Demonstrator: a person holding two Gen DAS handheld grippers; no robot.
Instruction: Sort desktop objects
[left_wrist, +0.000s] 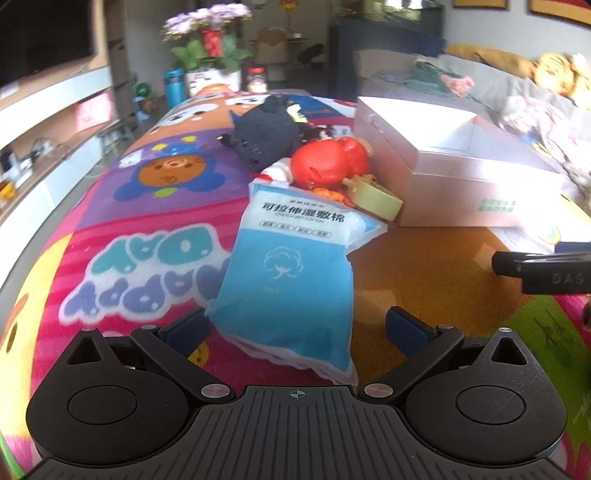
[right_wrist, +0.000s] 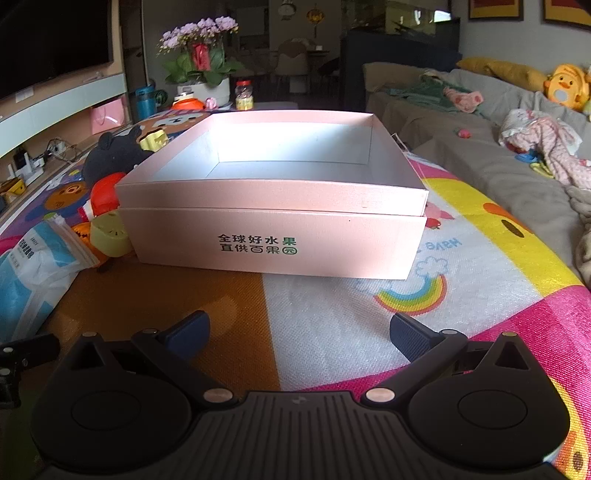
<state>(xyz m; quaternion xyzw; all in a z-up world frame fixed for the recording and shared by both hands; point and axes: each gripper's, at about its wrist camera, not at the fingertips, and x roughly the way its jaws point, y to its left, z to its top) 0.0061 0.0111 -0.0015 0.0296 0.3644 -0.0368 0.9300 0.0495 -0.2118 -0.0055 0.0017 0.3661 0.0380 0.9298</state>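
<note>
Far left, along a wall: a dark television screen (right_wrist: 55, 40) above pale shelving, with a pot of pink orchids (right_wrist: 201, 44) and a blue bottle (left_wrist: 173, 86) at the far end of the cartoon-printed play mat (left_wrist: 129, 229). Left of centre on the mat, a loose cluster of items to be sorted: a dark grey plush toy (left_wrist: 267, 131) at the back, a red round-headed figurine (left_wrist: 332, 162) just in front and touching it, a pale yellow-green plastic piece (left_wrist: 376, 201) wedged against the box, and a blue-and-white pack of cotton pads (left_wrist: 291, 273) lying flat, nearest the camera. Low in the left wrist view, the left gripper (left_wrist: 295, 328) spread wide, its blue pads either side of the pack's near end, no contact visible, nothing grasped. Centre, a pink cardboard box (right_wrist: 273, 243) with green-and-black Chinese lettering on its front, open at the top, interior bare, sitting on the mat directly right of the cluster. In front of the box in the right wrist view, the right gripper (right_wrist: 299, 332) likewise released, fingers well apart over an orange and white patch of mat, holding nothing. Right of the box, a rainbow print (right_wrist: 413, 295) on the mat. Far right, a grey sofa (right_wrist: 480, 147) strewn with clothing and a yellow duck plush (right_wrist: 565, 86).
</note>
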